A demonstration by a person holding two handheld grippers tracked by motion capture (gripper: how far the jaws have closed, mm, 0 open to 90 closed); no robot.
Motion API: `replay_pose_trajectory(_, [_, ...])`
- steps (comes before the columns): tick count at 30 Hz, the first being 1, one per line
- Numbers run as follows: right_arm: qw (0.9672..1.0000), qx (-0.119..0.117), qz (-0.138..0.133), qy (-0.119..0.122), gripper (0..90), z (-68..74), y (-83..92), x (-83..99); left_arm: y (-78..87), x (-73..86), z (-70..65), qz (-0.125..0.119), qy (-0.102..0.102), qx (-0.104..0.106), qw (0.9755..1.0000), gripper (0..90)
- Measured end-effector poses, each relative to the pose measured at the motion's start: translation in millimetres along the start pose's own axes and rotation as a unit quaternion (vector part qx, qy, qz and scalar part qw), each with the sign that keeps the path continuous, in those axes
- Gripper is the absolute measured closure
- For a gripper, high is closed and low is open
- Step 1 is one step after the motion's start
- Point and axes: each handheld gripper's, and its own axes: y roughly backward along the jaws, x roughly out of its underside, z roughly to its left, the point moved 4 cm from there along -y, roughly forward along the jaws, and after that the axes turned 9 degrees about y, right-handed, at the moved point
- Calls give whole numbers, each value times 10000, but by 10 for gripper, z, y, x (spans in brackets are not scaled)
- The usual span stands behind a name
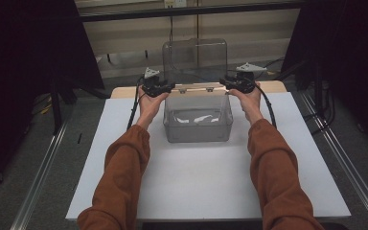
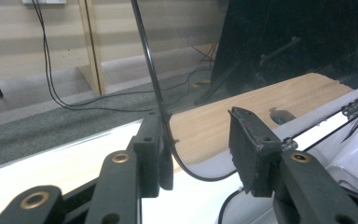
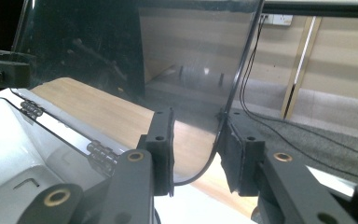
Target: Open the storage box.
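You are standing the clear box's (image 1: 197,117) lid (image 1: 195,60) fully upright at upper centre; both jaws gape, left hand-held gripper (image 1: 166,87) and right hand-held gripper (image 1: 226,85) releasing its edges.

My sleeves (image 1: 124,167) are rust-orange, lower frame. Both my grippers, left (image 1: 159,87) and right (image 1: 238,84), are black, each topped by a grey three-cornered plate. Black cables trail down; brass-ringed screws stud the jaws.

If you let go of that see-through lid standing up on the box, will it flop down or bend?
The lid looks stiff: it stands upright as a flat sheet without sagging. It probably swings rather than bends, since hinges join it to the box. It seems thin and light, and its smooth plastic may be slippery, so a small nudge could likely tip it shut.
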Motion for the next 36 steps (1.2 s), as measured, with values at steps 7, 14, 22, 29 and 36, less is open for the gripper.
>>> replay_pose_trajectory(7, [9999, 63, 129, -48, 632, -4, -26, 19, -14, 15, 25, 91, 238, -8, 9997, 564])
replay_pose_trajectory(14, [9994, 76, 162, -292, 620, -18, -48, 56, -34, 25, 41, 162, 450, -2, 9989, 552])
replay_pose_trajectory(22, [9992, 70, 154, -367, 600, -13, -63, 69, -43, 36, 23, 237, 441, -38, 9987, 513])
replay_pose_trajectory(29, [9981, 9, 117, -609, 572, -12, -98, 105, -55, 51, 32, 260, 555, 0, 9981, 487])
replay_pose_trajectory(36, [9975, 10, 120, -699, 561, -12, -109, 116, -57, 44, 12, 285, 505, -139, 9982, 475])
